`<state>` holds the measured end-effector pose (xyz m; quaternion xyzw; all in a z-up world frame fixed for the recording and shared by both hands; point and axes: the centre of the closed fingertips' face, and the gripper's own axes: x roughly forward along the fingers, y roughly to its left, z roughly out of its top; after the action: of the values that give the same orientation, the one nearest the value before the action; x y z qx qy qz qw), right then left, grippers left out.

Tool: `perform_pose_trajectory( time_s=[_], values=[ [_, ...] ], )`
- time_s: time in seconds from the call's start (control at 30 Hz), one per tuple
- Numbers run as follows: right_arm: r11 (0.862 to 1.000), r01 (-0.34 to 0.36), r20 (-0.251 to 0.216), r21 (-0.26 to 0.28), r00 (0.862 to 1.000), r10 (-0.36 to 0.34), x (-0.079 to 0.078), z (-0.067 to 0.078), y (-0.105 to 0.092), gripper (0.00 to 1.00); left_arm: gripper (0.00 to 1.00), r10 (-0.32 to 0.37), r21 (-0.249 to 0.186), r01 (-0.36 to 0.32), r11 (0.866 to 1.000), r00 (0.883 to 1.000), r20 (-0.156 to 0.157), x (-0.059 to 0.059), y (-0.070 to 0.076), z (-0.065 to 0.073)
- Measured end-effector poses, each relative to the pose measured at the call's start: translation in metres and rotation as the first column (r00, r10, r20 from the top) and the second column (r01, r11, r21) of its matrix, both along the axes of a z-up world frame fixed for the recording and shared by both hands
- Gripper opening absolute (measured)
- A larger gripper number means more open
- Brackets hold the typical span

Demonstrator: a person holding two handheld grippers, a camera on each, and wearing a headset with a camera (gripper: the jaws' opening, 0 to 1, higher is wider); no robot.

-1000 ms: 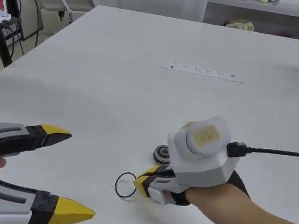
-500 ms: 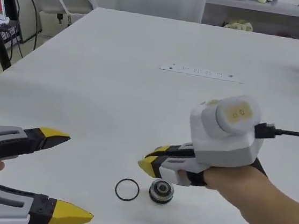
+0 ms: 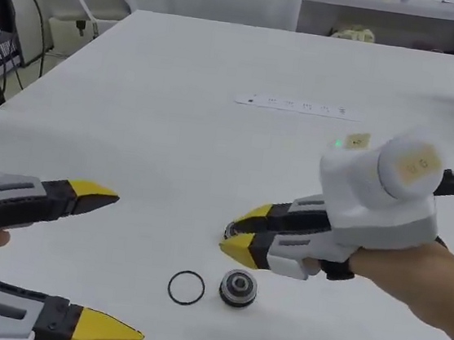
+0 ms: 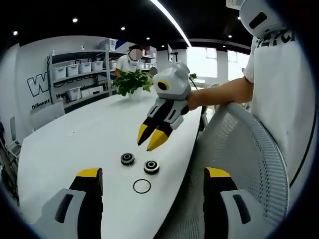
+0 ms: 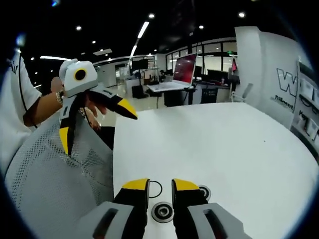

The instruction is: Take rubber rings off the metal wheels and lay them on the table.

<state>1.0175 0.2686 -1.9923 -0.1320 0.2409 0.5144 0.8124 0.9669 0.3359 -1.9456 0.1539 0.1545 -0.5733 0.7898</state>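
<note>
Ring (image 3: 186,288) lies flat on the table (image 3: 174,131), loose, just at 9 o'clock of a wheel (image 3: 239,288) and not touching it. In my left gripper view the ring (image 4: 142,186) sits at 7 o'clock of that wheel (image 4: 151,167), and a second wheel (image 4: 127,159) stands near it at 10 o'clock, apart from it.

My right gripper (image 3: 236,234) hovers above the table at 12 o'clock of the wheel, tips pointing to 9 o'clock. Its jaws stand almost together, a narrow slit between them, and they grip nothing. Looking along those jaws (image 5: 160,185), I see the wheel (image 5: 163,211) in the slit, the ring (image 5: 154,188) at its 11 o'clock and the second wheel (image 5: 204,191) at its 2 o'clock.

My left gripper (image 3: 125,269) is spread wide and empty, at 9 o'clock of the ring and near it, tips pointing to 3 o'clock. From its own view (image 4: 153,174) the ring and both wheels lie ahead between the jaws.

A power strip (image 3: 296,106) lies well apart on the table, at 12 o'clock.
</note>
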Motion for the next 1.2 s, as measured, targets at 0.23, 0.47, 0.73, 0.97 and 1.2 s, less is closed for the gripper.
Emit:
perform_pose_trajectory(
  time_s=[0.23, 0.47, 0.73, 0.97, 1.2],
  values=[
    [1.000, 0.003, -0.013, -0.017, 1.000, -0.003, 0.003, -0.007, -0.016, 0.17, 0.81, -0.069, 0.021, 0.068, 0.997, 0.997, 0.044, -0.001, -0.014, 0.011],
    [1.000, 0.021, -0.122, -0.006, 0.992, -0.022, 0.001, -0.034, -0.030, 0.19, 0.79, -0.138, -0.011, 0.139, 0.990, 0.990, 0.024, 0.003, -0.034, 0.020],
    [0.998, 0.057, -0.194, -0.040, 0.979, -0.064, 0.003, -0.064, -0.045, 0.23, 0.74, -0.148, -0.063, 0.150, 0.987, 0.988, 0.033, 0.029, -0.067, 0.017],
    [0.997, 0.045, -0.204, -0.066, 0.977, -0.057, -0.001, -0.073, -0.046, 0.24, 0.65, -0.196, -0.042, 0.196, 0.980, 0.981, 0.006, 0.039, -0.090, -0.005],
    [0.996, 0.010, -0.199, -0.092, 0.980, -0.029, -0.006, -0.079, -0.042, 0.23, 0.62, -0.207, 0.060, 0.207, 0.976, 0.978, -0.014, 0.049, -0.099, -0.048]
  ],
)
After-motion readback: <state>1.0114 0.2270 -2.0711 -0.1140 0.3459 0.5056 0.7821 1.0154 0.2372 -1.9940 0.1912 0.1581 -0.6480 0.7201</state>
